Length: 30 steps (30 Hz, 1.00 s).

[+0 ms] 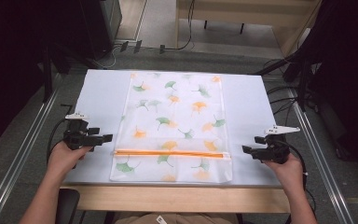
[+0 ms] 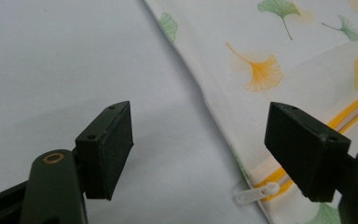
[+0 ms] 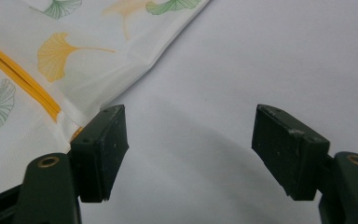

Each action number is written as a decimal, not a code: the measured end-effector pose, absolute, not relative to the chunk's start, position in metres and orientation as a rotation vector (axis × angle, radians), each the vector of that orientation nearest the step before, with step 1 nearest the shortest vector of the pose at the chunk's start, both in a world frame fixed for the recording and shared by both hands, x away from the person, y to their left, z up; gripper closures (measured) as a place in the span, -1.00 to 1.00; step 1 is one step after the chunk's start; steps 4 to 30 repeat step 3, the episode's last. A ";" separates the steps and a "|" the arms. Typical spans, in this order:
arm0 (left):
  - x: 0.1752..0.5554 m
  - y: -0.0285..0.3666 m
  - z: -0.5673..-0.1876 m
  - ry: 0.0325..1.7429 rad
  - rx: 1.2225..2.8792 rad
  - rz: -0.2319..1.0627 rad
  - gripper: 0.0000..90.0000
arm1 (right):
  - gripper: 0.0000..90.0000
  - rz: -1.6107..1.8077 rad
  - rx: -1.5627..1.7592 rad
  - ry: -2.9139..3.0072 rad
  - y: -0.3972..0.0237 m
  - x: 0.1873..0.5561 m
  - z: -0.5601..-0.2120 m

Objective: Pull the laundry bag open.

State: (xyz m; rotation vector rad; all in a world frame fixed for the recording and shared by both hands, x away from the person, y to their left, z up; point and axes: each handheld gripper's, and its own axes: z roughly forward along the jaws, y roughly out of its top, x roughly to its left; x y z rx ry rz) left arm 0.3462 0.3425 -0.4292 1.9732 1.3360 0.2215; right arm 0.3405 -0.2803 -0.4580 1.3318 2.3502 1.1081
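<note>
Zippered mesh laundry bag [image 1: 173, 126] lies flat mid-desk [image 1: 100, 93], orange zipper [image 1: 170, 153] across its near end. Looks light, floppy and slippery, so I'd pinch an edge or the white pull tab [image 2: 256, 192]. Left hand-held gripper [image 1: 103, 136] and right hand-held gripper [image 1: 249, 145] both gape open, empty, either side.

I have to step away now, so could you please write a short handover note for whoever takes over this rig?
Left gripper: open, nothing held, beside the left edge of the white fabric bag with green and orange leaf print.
Right gripper: open, nothing held, beside the bag's right edge.
The bag lies flat in the middle of the pale blue table. Its orange zipper runs straight across near the front; the white plastic zipper pull sits at the left end, close to the left gripper.
Done: neither gripper touches the bag.
Left: probably taking hold of the pull.
</note>
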 end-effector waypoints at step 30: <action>0.347 0.344 -0.430 1.340 1.979 0.258 -0.49 | -0.38 1.106 1.313 2.347 -0.282 0.341 -0.460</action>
